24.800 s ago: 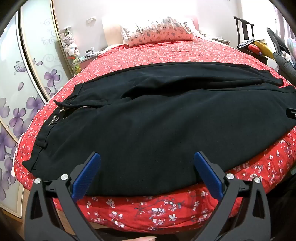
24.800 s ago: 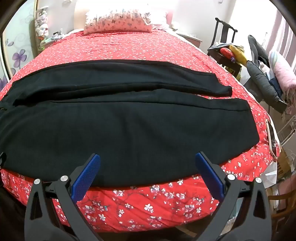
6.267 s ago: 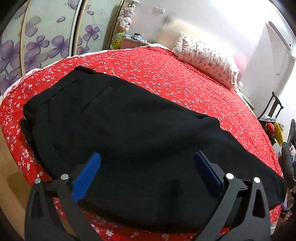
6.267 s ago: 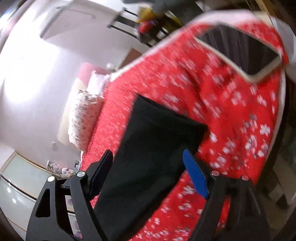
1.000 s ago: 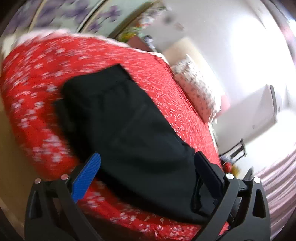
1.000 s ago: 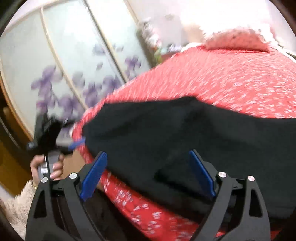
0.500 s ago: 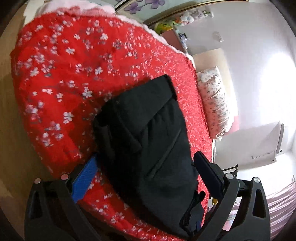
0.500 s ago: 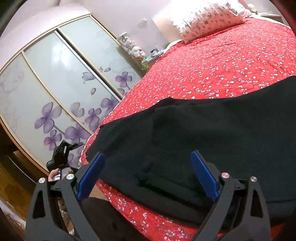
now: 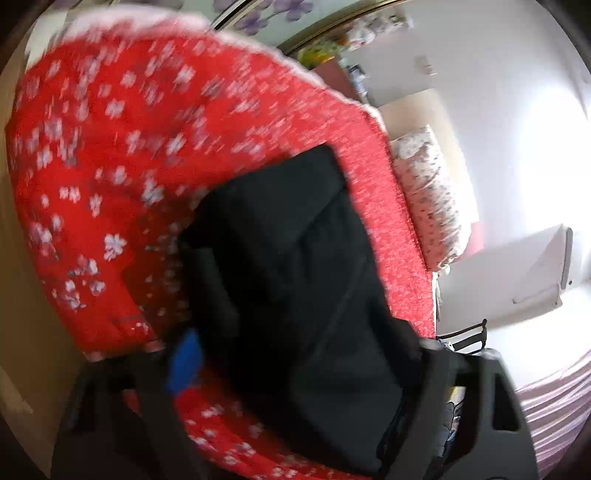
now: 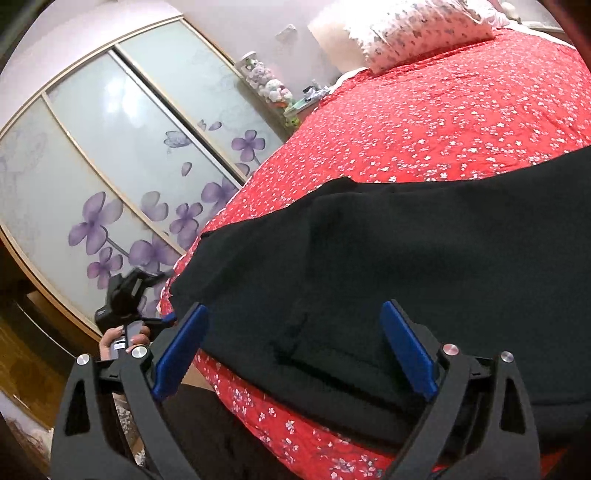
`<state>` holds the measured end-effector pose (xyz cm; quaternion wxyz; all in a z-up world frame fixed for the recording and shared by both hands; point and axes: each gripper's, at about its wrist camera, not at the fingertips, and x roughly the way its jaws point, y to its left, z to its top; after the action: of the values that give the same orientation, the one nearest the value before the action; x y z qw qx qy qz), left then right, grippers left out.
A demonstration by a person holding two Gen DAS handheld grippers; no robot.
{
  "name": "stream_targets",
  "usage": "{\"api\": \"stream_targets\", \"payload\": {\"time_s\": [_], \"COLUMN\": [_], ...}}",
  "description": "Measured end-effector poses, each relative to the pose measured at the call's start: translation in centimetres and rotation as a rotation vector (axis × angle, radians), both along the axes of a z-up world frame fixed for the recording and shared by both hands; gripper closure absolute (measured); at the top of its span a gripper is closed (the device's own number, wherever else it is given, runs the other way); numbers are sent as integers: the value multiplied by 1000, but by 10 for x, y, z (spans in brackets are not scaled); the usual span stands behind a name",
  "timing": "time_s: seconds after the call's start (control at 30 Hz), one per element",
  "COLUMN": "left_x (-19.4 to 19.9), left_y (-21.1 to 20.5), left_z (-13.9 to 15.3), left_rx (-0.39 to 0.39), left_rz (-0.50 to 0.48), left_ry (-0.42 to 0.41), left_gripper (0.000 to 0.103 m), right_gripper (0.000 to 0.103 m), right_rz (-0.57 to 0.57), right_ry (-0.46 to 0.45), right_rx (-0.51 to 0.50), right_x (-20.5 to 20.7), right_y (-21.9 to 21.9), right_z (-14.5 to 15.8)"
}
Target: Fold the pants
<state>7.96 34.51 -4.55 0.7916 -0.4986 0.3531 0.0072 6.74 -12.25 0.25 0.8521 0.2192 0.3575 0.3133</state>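
Observation:
The black pants (image 10: 424, 266) lie folded on the red floral bedspread (image 10: 443, 110), waistband end toward the bed's near corner. My right gripper (image 10: 291, 350) is open over the pants' near edge, holding nothing. My left gripper (image 9: 295, 369) is open at the waistband corner of the pants (image 9: 295, 277); that view is blurred and its right finger is lost against the black cloth. The left gripper also shows in the right wrist view (image 10: 129, 291), held in a hand beside the bed corner.
A floral pillow (image 10: 417, 26) lies at the bed's head. Sliding wardrobe doors with purple flowers (image 10: 110, 177) stand close along the bed's left side. A nightstand with plush toys (image 10: 273, 88) is by the headboard. A dark chair (image 9: 465, 336) stands beyond the bed.
The left gripper has moved in closer to the waistband corner, with motion blur. The right gripper has shifted slightly closer over the pants' near edge. Both stay open.

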Motion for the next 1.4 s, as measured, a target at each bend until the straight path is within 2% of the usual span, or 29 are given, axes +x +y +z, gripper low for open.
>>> {"api": "stream_targets", "payload": {"time_s": [0.07, 0.13, 0.23, 0.3, 0.37, 0.53, 0.7, 0.87, 1.0, 1.13, 1.23, 1.3, 1.33, 1.4], "left_x": [4, 7, 10, 13, 24, 28, 31, 29, 31, 30, 36, 38, 39, 42], "left_y": [1, 2, 0, -2, -9, -40, -99, -179, -256, -337, -403, -451, -477, -504], "left_z": [-6, -6, -4, 3, 18, 69, 132, 181, 203, 200, 174, 140, 113, 71], "left_rx": [8, 3, -7, 25, 93, 261, 447, 551, 592, 599, 574, 598, 633, 666], "left_rz": [7, 19, 39, 33, 26, -25, -121, -243, -366, -504, -632, -733, -789, -847], "left_ry": [10, 13, 25, 9, -17, -94, -199, -309, -368, -394, -374, -317, -263, -162], "left_gripper": [49, 50, 66, 79, 83, 85, 86, 86, 87, 87, 87, 87, 87, 87], "right_gripper": [7, 7, 7, 7, 7, 7, 5, 4, 1, 1, 1, 1, 1, 1], "right_rz": [2, 4, 2, -2, -7, -51, -172, -348, -506, -651, -753, -795, -817, -840], "right_ry": [2, 2, -2, -9, -19, -55, -93, -108, -106, -88, -65, -49, -36, -1], "right_rx": [-3, 0, 8, 17, 29, 98, 188, 249, 306, 377, 420, 442, 454, 480], "right_x": [0, 0, -1, -2, -3, -9, -16, -24, -33, -44, -54, -58, -59, -60], "right_y": [0, -1, -3, -7, -12, -35, -77, -124, -167, -211, -239, -252, -260, -273], "right_z": [-1, -1, 0, 2, 3, 14, 26, 30, 26, 17, 8, 1, -3, -11]}}
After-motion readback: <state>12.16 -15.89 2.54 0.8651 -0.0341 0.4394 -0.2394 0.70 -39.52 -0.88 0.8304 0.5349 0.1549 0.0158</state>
